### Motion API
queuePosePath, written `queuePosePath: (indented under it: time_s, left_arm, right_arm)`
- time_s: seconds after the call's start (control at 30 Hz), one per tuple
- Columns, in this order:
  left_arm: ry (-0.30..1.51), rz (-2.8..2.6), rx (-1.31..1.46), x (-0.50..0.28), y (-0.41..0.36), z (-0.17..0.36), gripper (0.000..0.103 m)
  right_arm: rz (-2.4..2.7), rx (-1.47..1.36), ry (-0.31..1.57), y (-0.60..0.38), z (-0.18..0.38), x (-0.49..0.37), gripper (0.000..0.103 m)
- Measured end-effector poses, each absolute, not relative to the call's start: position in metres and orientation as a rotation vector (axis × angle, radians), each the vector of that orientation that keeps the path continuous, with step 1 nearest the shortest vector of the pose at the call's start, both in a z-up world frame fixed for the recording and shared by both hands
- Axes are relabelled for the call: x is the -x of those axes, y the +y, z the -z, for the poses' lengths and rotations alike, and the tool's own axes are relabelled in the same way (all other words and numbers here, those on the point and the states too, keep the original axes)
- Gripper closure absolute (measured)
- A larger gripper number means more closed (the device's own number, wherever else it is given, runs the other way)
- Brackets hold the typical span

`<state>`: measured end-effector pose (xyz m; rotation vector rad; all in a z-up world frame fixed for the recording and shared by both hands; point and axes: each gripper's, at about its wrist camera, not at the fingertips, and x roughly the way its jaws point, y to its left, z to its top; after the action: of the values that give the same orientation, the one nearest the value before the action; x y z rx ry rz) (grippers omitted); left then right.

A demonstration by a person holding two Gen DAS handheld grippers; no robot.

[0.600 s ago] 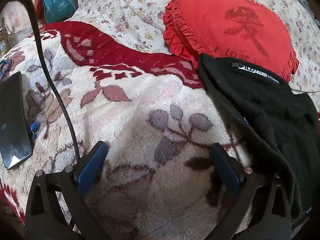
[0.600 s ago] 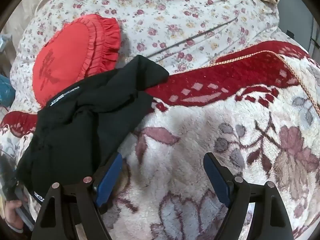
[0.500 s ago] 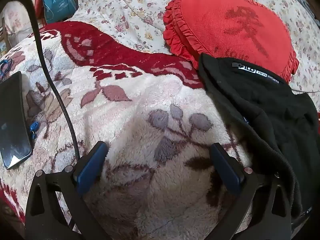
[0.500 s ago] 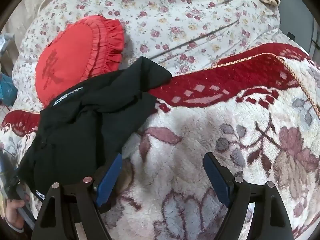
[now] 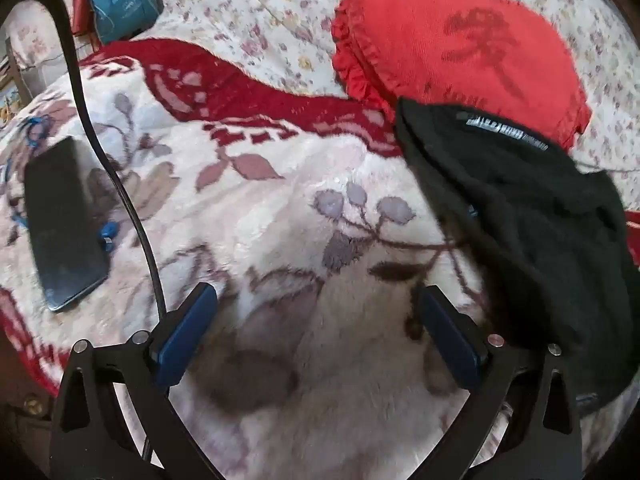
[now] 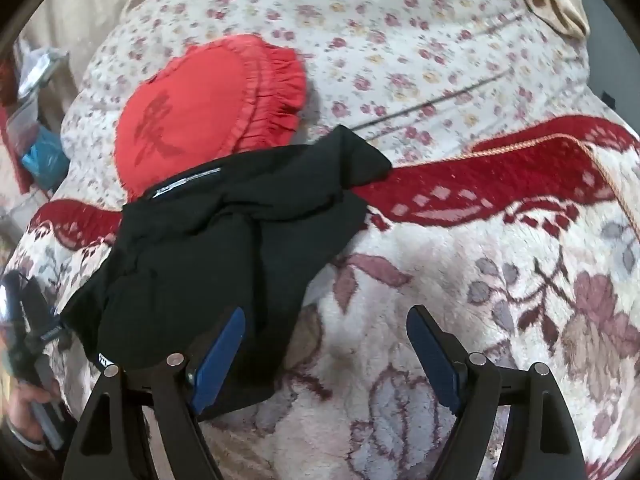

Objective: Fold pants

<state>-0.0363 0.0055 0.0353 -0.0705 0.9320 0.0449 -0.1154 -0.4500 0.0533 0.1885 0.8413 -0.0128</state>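
Observation:
The black pants (image 5: 532, 216) lie bunched on the plush floral blanket (image 5: 288, 208), their top edge resting against a red heart-shaped pillow (image 5: 452, 44). My left gripper (image 5: 316, 332) is open and empty over bare blanket, with the pants just beyond its right finger. In the right wrist view the pants (image 6: 224, 240) spread left of centre. My right gripper (image 6: 324, 352) is open and empty, its left finger over the pants' lower edge and its right finger over the blanket (image 6: 480, 280).
A dark phone (image 5: 60, 224) lies on the blanket at the left, beside a black cable (image 5: 116, 184). A teal bag (image 5: 120, 4) sits at the far left. A floral sheet (image 6: 400, 32) covers the bed behind the red pillow (image 6: 204, 108).
My right gripper has shifted left, so the pants now reach under its left finger. The left view has shifted only slightly.

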Motion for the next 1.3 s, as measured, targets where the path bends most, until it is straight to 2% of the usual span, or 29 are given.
queuePosePath:
  time_s: [0.17, 0.37, 0.83, 1.3]
  left_arm:
    - [0.86, -0.035, 0.078, 0.055, 0.007, -0.075, 0.001]
    - [0.843, 0.01, 0.076, 0.065, -0.01, -0.096, 0.001]
    - [0.858, 0.044, 0.057, 0.068, -0.043, -0.089, 0.001]
    - [0.908, 0.054, 0.067, 0.065, -0.044, -0.073, 0.001]
  right_arm:
    - [-0.029, -0.225, 0.844, -0.442, -0.051, 0.114, 0.022]
    - [-0.082, -0.182, 0.819, -0.424, -0.055, 0.116, 0.022]
    - [-0.132, -0.17, 0.828, -0.414, -0.055, 0.115, 0.022]
    - [-0.115, -0.199, 0.873, -0.425, -0.042, 0.11, 0.022]
